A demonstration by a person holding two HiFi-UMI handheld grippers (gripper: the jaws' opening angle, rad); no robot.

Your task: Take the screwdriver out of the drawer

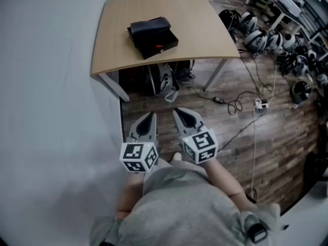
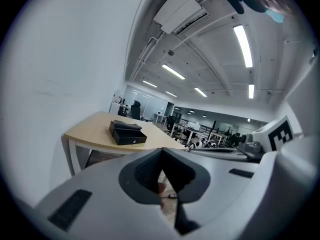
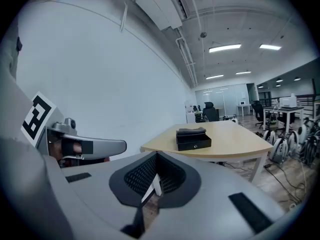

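A small black drawer box [image 1: 152,37] sits shut on the light wooden table [image 1: 195,19], well ahead of both grippers. It also shows in the left gripper view [image 2: 127,132] and the right gripper view [image 3: 193,138]. No screwdriver is visible. My left gripper [image 1: 149,119] and right gripper [image 1: 180,114] are held side by side close to the person's body, over the floor and short of the table. Both point slightly downward towards the table. The left gripper's [image 2: 161,151] jaws are together with nothing between them. The right gripper's [image 3: 156,156] jaws are likewise together and hold nothing.
A white wall [image 1: 46,86] runs along the left, close to the table's left edge. Cables and a power strip [image 1: 261,104] lie on the wooden floor. Several helmets [image 1: 261,37] are heaped at the right. Dark gear [image 1: 164,78] sits under the table.
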